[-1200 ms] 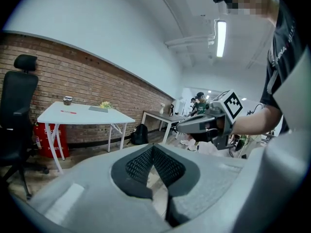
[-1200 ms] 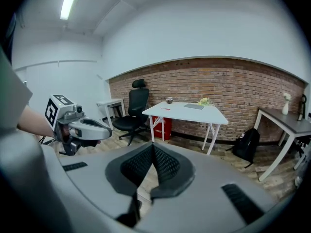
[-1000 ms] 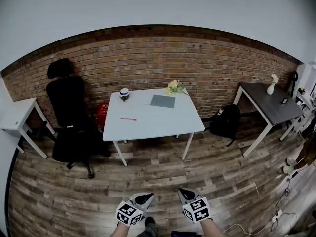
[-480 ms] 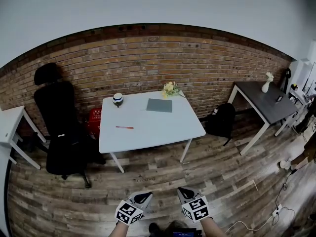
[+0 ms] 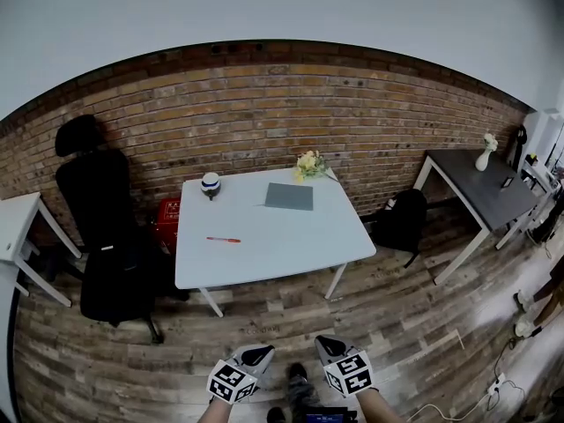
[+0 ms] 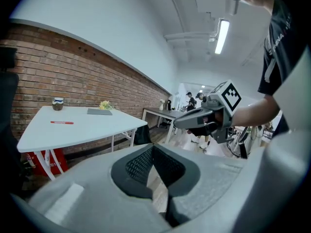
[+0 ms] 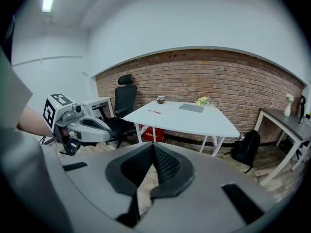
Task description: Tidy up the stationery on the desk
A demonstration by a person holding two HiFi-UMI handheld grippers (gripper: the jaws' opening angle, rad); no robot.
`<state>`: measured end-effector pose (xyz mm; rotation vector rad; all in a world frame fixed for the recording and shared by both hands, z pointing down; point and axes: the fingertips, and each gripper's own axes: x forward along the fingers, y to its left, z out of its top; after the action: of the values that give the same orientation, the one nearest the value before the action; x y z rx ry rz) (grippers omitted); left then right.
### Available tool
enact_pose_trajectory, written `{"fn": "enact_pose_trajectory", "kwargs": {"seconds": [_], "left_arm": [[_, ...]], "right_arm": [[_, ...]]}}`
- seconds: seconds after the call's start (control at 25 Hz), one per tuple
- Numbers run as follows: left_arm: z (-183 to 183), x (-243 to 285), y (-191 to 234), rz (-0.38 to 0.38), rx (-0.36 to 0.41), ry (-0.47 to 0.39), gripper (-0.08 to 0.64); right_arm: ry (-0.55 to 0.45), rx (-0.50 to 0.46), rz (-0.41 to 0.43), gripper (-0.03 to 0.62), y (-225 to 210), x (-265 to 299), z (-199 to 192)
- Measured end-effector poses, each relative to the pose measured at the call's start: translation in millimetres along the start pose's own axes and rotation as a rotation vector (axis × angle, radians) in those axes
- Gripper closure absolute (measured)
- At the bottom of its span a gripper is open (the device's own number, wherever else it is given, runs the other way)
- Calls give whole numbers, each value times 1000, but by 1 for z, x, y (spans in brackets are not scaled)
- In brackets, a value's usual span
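A white desk (image 5: 282,245) stands by the brick wall, a few steps ahead of me. On it lie a red pen (image 5: 223,239) near its left side and a grey notebook (image 5: 290,196) towards the back. A small cup (image 5: 210,184) and yellow flowers (image 5: 310,164) stand along its far edge. My left gripper (image 5: 258,354) and right gripper (image 5: 328,346) are held low in front of me, far from the desk. Both are shut with nothing between the jaws. The pen (image 7: 154,112) and notebook (image 7: 191,108) also show in the right gripper view.
A black office chair (image 5: 106,227) stands left of the desk, with a red box (image 5: 165,214) beneath the desk's left end. A black backpack (image 5: 403,218) leans by the right legs. A dark table (image 5: 480,183) is at the right, a white side table (image 5: 18,218) at the left.
My view has shifted a little and the desk looks slightly nearer. A foot now shows between the grippers. Both grippers keep their place and stay shut.
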<state>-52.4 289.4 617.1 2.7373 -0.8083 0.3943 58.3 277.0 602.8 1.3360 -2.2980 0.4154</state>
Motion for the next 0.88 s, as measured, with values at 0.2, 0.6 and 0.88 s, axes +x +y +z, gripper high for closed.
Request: {"fn": "enact_pose_trajectory", "kwargs": {"seconds": [0.2,0.6,0.88], "left_arm": [[18,31,34,4,-8,17,551],[60,112,101,53,-10,41,551],[79,148,126,82,-24,48,551]], "right_arm": [[-9,7,24,583,-29,38,29],[-2,10,70,583,-119,104,71],[10,33,113,583,-157,141,87]]}}
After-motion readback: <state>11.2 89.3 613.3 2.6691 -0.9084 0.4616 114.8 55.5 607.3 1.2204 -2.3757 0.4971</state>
